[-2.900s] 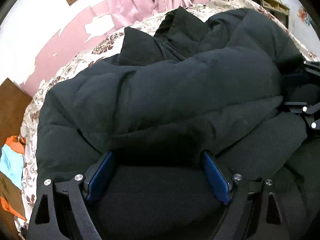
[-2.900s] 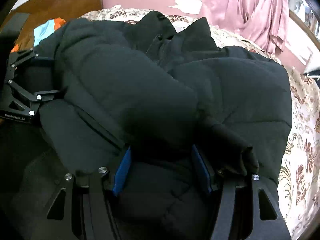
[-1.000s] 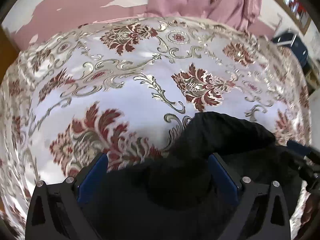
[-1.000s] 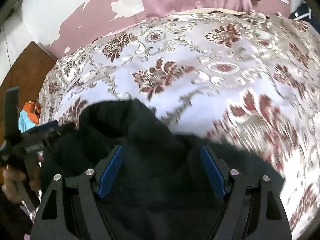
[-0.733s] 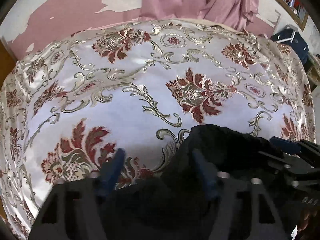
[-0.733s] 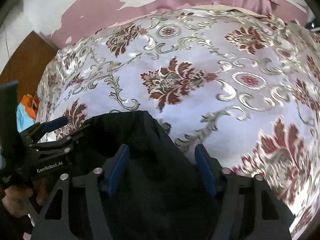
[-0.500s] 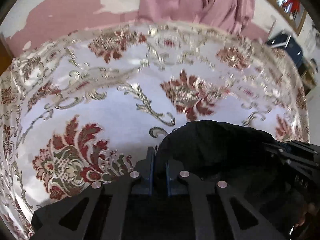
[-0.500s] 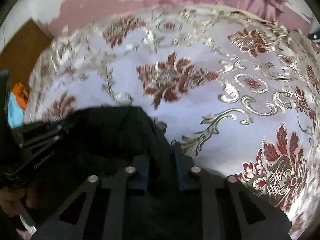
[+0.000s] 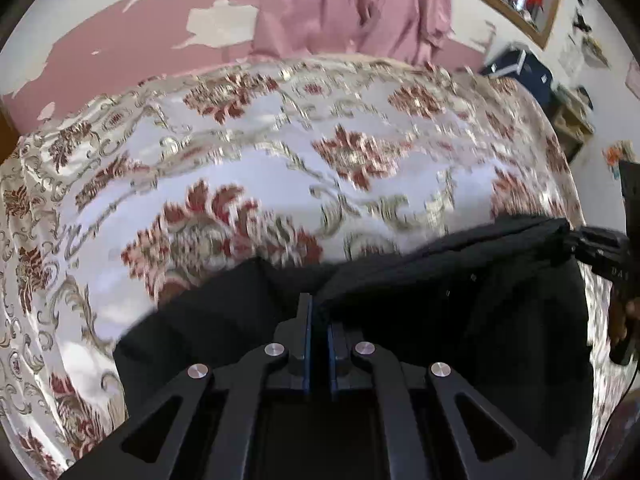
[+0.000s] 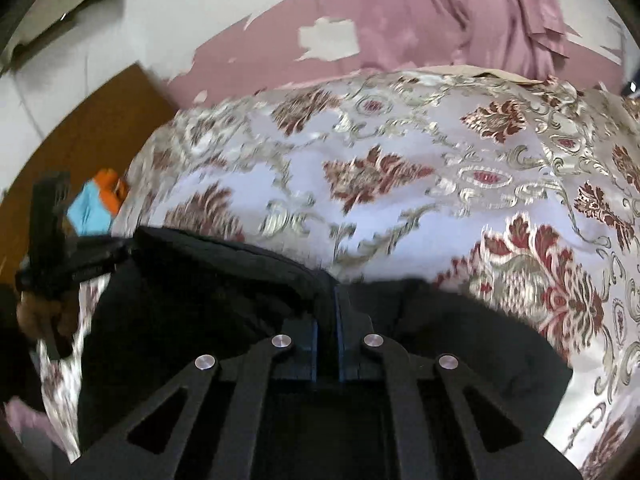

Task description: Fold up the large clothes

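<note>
- The black coat (image 9: 460, 292) lies at the near edge of the bed (image 9: 248, 184), stretched between the two tools.
- The left hand-held gripper (image 9: 317, 312) has its blue pads pressed almost together, pinching a fold of the coat's edge between them.
- The right hand-held gripper (image 10: 327, 308) is closing on a thin fold of the coat, which sits between its pads; the pads look pressed onto it.
- In the left wrist view the right hand-held gripper shows at the right edge, at the far corner of the coat's taut upper hem, with a hand (image 9: 622, 316) below it.
- In the right wrist view the left hand-held gripper (image 10: 100, 260) shows at the left, at the coat's other corner, held by a hand (image 10: 36, 312).
- The bedspread is pale and shiny, with dark red flowers and gold scrolls; beyond the coat it lies bare.
- A pink curtain (image 10: 448, 12) hangs behind the bed against a wall with peeling pink paint.
- Orange and blue cloth (image 10: 98, 204) lies past the bed's left side, by a brown wooden board.
</note>
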